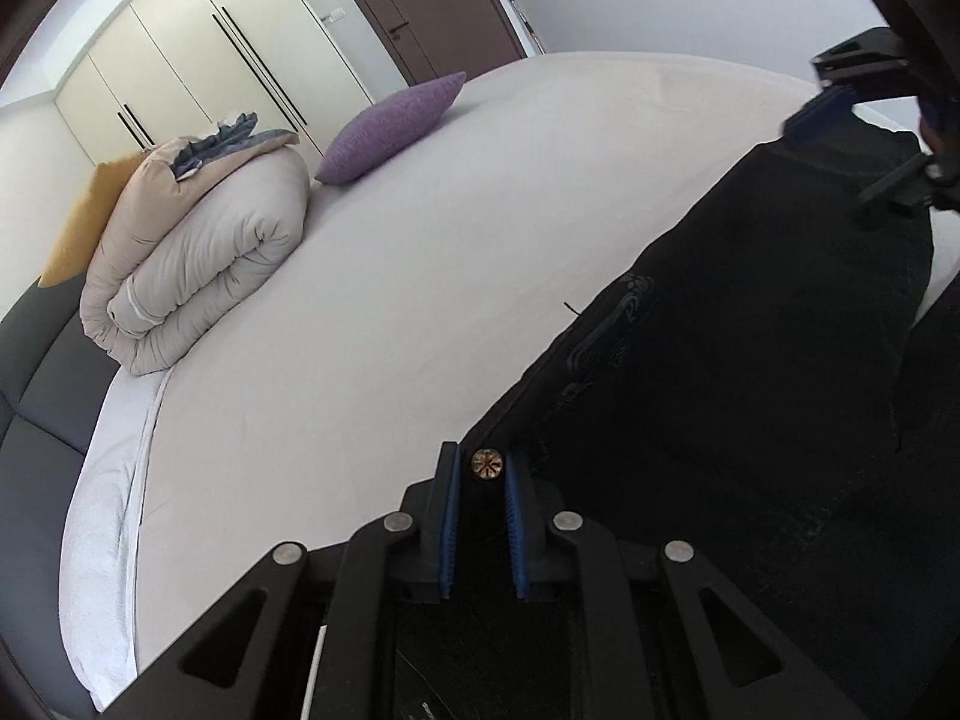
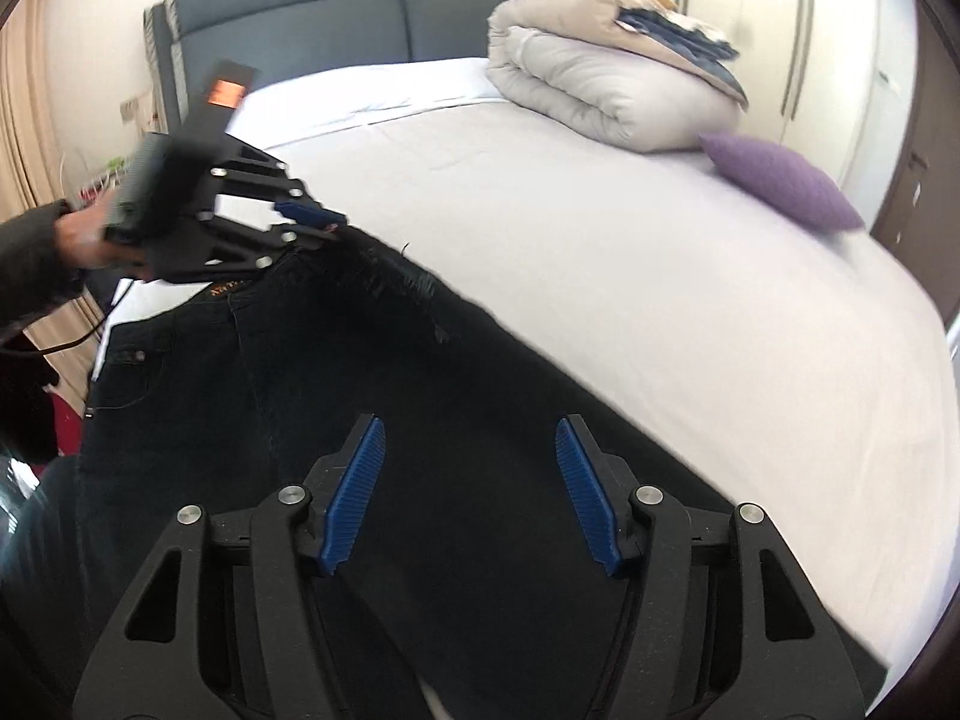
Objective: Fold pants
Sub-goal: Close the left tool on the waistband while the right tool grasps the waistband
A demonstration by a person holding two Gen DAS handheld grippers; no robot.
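Note:
Black pants (image 1: 720, 360) stretch taut above the white bed (image 1: 390, 300) between both grippers. My left gripper (image 1: 483, 463) is shut on the waistband, with the metal button (image 1: 486, 464) showing between its blue pads. In the right wrist view a hand (image 2: 78, 234) holds this left gripper (image 2: 333, 227) at the waistband of the pants (image 2: 360, 372). My right gripper (image 2: 471, 435) has its jaws set fairly wide, with dark cloth filling the gap between them. In the left wrist view the right gripper (image 1: 840, 162) clasps the far end of the pants at the upper right.
A rolled beige duvet (image 1: 198, 252) with a mustard pillow (image 1: 84, 222) behind it lies near the grey headboard (image 2: 300, 12). A purple cushion (image 1: 390, 132) sits beside the duvet. Beyond the bed are cream wardrobe doors (image 1: 180, 48) and a brown door (image 1: 420, 0).

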